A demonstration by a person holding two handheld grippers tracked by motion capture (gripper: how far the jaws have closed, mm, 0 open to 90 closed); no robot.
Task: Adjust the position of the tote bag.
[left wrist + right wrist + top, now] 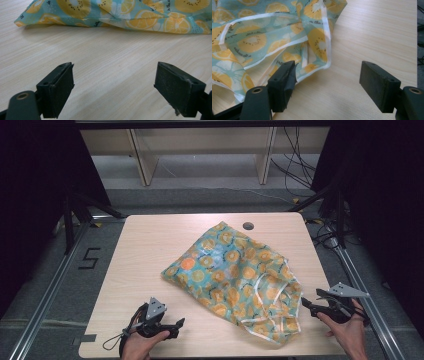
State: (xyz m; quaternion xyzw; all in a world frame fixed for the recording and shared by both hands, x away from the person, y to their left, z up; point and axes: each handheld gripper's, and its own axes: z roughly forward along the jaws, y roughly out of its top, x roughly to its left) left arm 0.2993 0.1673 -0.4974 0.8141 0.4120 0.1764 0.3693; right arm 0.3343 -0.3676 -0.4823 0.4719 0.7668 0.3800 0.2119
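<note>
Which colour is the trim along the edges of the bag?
White, on the bag with orange fruit slices on teal; the right gripper view shows it best.

Overhead plus two low claw views

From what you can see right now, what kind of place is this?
Probably a lab recording station: a bare wooden table framed by metal rails, black curtains on both sides and loose cables on the floor behind.

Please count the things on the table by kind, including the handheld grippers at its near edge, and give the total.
Fruit-print fabric bag: 1
Handheld grippers, both with fingers open and holding nothing: 2 (left gripper, right gripper)
Total: 3
</note>
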